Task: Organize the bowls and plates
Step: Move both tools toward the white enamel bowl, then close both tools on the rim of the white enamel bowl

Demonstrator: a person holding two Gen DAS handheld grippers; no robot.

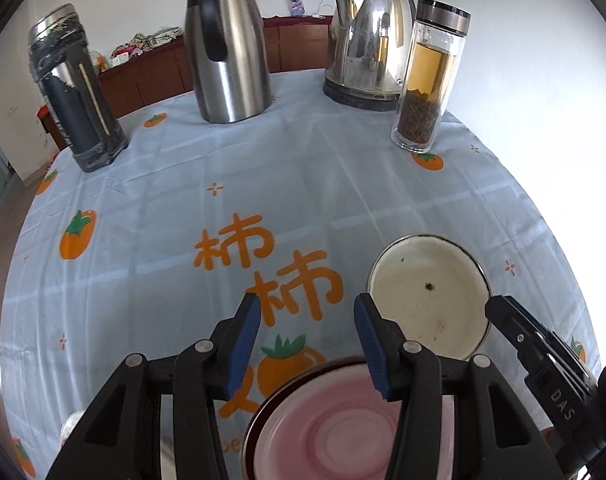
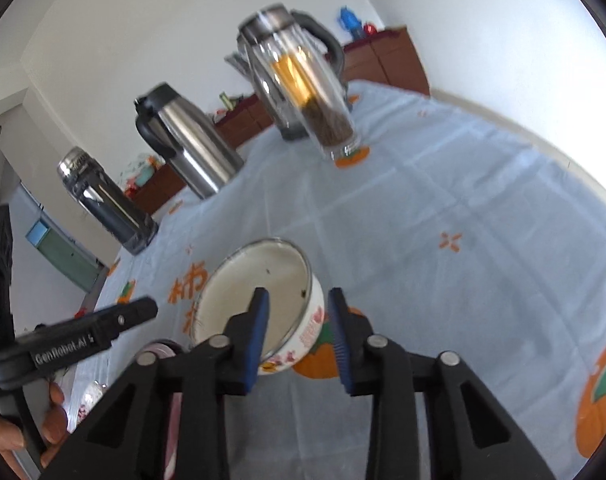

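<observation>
Right wrist view: the right gripper (image 2: 299, 336) straddles the white bowl's (image 2: 255, 280) rim, fingers apart; the left gripper (image 1: 307, 344) hangs open above the pink plate (image 1: 343, 432).

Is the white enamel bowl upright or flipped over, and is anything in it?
Upright: the white enamel bowl rests on the tablecloth, opening up. It holds no food, only dark specks inside.

A round table (image 1: 151, 208) under a pale blue persimmon-print cloth fills the frame. Along its upper edge stand a dark flask (image 1: 77, 92), steel jug (image 1: 227, 48), kettle (image 1: 367, 44) and tea bottle (image 1: 427, 80). Lower right sit a white enamel bowl (image 1: 427, 292) and a pink plate (image 1: 335, 428).
</observation>
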